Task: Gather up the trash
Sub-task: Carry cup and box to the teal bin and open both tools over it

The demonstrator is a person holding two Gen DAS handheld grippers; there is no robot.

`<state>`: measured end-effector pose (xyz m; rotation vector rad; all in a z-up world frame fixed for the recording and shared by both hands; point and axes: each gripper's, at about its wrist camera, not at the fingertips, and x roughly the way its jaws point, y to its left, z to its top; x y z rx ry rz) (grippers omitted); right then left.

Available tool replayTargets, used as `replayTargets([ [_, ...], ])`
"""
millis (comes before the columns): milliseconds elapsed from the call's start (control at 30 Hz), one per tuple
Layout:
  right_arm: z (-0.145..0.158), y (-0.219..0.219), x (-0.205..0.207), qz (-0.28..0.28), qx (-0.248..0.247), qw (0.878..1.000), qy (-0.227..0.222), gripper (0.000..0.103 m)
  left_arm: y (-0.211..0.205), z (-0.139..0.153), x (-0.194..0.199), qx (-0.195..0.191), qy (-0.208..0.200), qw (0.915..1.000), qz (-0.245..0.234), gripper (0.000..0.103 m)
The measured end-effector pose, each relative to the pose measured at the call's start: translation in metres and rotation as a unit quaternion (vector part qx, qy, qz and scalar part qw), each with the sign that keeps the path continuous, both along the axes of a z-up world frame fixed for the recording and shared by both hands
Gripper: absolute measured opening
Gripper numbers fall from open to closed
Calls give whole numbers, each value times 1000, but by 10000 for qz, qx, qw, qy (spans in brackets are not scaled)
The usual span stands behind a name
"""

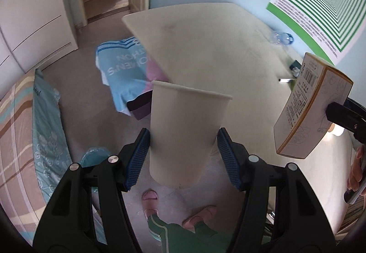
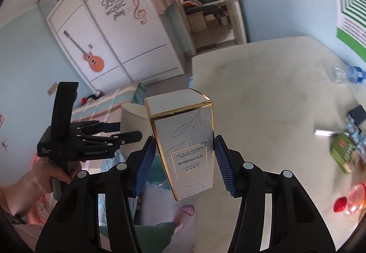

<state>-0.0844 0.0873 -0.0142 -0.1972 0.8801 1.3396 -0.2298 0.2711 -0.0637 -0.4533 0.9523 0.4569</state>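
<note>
The cream table [image 2: 263, 92] has a bare, faintly smudged top across its middle and its end nearest the doorway. Everything on it lies along the edge by the striped wall poster [image 1: 320, 1]. A clear plastic bottle [image 2: 345, 73] with a blue label lies on its side just below the poster. Further along that edge from the bottle come a small dark flat object [image 2: 356, 113], a white pen-like stick [image 2: 323, 133], a green tin [image 2: 342, 154] and, last, a red-capped clear bottle [image 2: 352, 199] on its side. A blue patterned item beside the tin is too blurred to identify.
</note>
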Motion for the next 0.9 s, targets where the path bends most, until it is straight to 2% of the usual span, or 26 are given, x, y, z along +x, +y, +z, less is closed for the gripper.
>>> replayTargets([
  [167,-14,96,-51,641,-86,9978,126,54,60,-18,-59,-43,201,9984,535,58],
  [367,-45,198,-102,1151,-403,9921,305,54,126,-56,-117,-242,526,9932,1010,58],
  [667,-131,322,-169,1684,-1352,9741,664,54,206,-155,-183,-835,1065,9811,1380,59],
  [767,-168,355,-187,1864,-1709,9649,714,54,222,-191,-193,-958,1363,9748,1486,59],
  [900,-216,390,-206,2052,-2219,9511,633,54,241,-235,-202,-1209,1538,9666,1657,59],
])
